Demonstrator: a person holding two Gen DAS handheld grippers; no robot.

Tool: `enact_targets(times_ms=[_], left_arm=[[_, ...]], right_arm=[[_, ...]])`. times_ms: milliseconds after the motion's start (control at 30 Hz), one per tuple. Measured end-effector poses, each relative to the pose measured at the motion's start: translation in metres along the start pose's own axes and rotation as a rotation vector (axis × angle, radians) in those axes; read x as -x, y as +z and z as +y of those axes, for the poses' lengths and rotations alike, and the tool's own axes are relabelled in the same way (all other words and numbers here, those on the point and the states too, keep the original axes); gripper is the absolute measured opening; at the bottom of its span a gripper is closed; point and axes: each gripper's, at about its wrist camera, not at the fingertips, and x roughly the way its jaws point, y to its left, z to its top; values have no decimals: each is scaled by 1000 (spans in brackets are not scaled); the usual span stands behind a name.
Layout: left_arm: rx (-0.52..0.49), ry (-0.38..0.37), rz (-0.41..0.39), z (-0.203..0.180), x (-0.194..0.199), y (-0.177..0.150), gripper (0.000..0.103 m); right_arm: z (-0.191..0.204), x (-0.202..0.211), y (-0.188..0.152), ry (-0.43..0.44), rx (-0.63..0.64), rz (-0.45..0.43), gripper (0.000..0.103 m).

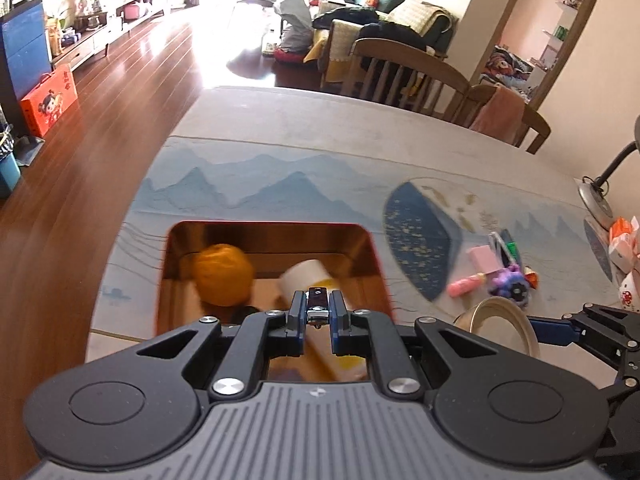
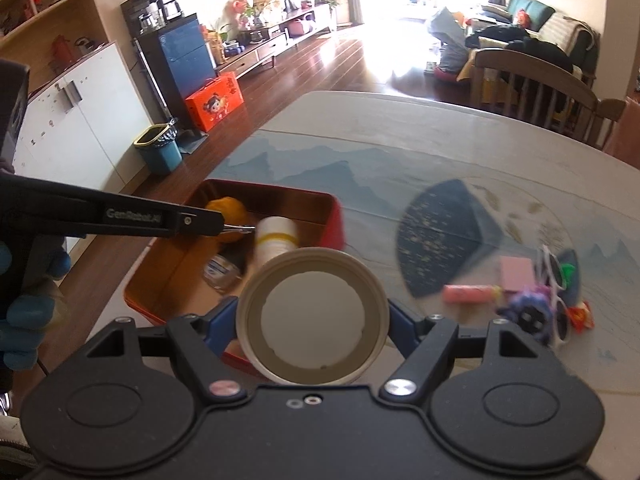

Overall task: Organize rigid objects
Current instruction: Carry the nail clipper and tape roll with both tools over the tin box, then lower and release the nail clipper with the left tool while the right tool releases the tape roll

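Note:
My left gripper (image 1: 317, 300) is shut on a small silver and dark red metal clip (image 1: 317, 306), held above the open red tin (image 1: 372, 256). Inside the tin lie an orange (image 1: 224, 274) and a white bottle with a yellow band (image 1: 308, 276). In the right wrist view the left gripper (image 2: 228, 226) reaches in from the left over the tin (image 2: 336, 220), above a small clear jar (image 2: 219, 272). My right gripper (image 2: 312, 320) is shut on a round beige lid (image 2: 312, 316), just to the right of the tin's near corner.
A loose pile lies on the printed table mat to the right: a pink box (image 2: 518, 274), a pink tube (image 2: 466, 294), a purple toy (image 2: 528, 312) and white sunglasses (image 2: 560, 312). Wooden chairs (image 1: 400, 72) stand at the far edge. A person's blue-gloved hand (image 2: 24, 320) holds the left gripper.

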Motion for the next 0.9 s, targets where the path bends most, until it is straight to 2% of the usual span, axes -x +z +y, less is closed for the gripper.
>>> enact_targets(times_ms=[233,367,633,900], left_arm=[[5,22,6,32,-15,2,11],[19,15,11,46,-24,5,11],[-11,-47,30,47,-35,4,11],[2,-23,87,58,-50,-6,11]], right_arm=[[36,-33,14,60,40,50,76],[49,-55,18,63,42,94,76],[62,-81,16,68,44,149,76],[72,-89,16,52,87,153,76]])
